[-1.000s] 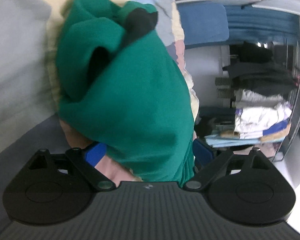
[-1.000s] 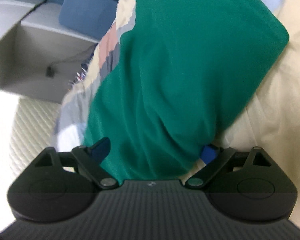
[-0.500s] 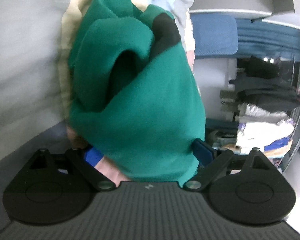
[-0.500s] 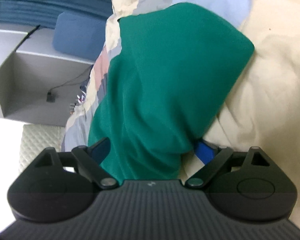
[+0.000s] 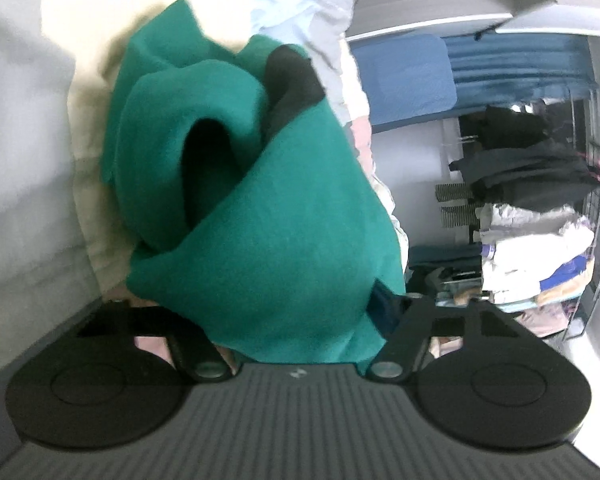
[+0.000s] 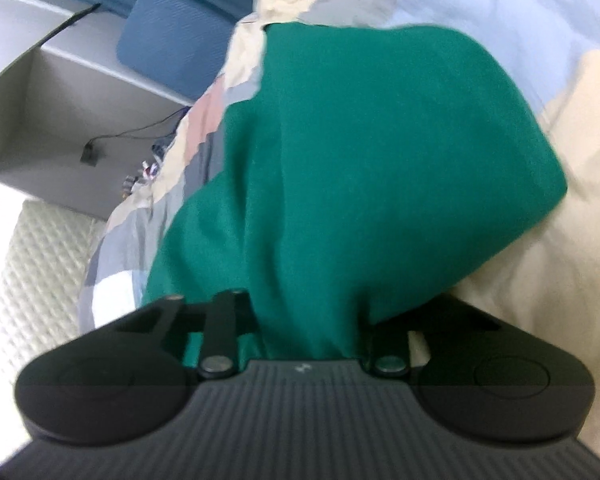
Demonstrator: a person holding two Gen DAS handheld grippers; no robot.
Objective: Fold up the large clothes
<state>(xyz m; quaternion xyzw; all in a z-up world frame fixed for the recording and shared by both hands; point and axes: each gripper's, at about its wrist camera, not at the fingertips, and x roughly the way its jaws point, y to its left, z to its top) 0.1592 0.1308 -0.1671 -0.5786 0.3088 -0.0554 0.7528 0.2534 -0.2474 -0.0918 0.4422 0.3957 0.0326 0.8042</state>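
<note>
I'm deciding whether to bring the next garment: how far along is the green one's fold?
Nothing looks folded yet: the green garment is a bunched heap on the patchwork bedding. In hand: the left gripper and right gripper are closing, with cloth between the jaws of each. Left: spreading it flat and every fold.

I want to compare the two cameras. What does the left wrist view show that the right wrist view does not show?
Only the left wrist view: a black patch on the garment, a dark hollow fold, and shelves of stacked clothes on the right.

Only the right wrist view: an open grey cabinet with a black cable, and a white quilted surface.

Both: the green garment lying on patchwork bedding and a blue cushion. Each gripper's jaws are closing with green cloth between them.
</note>
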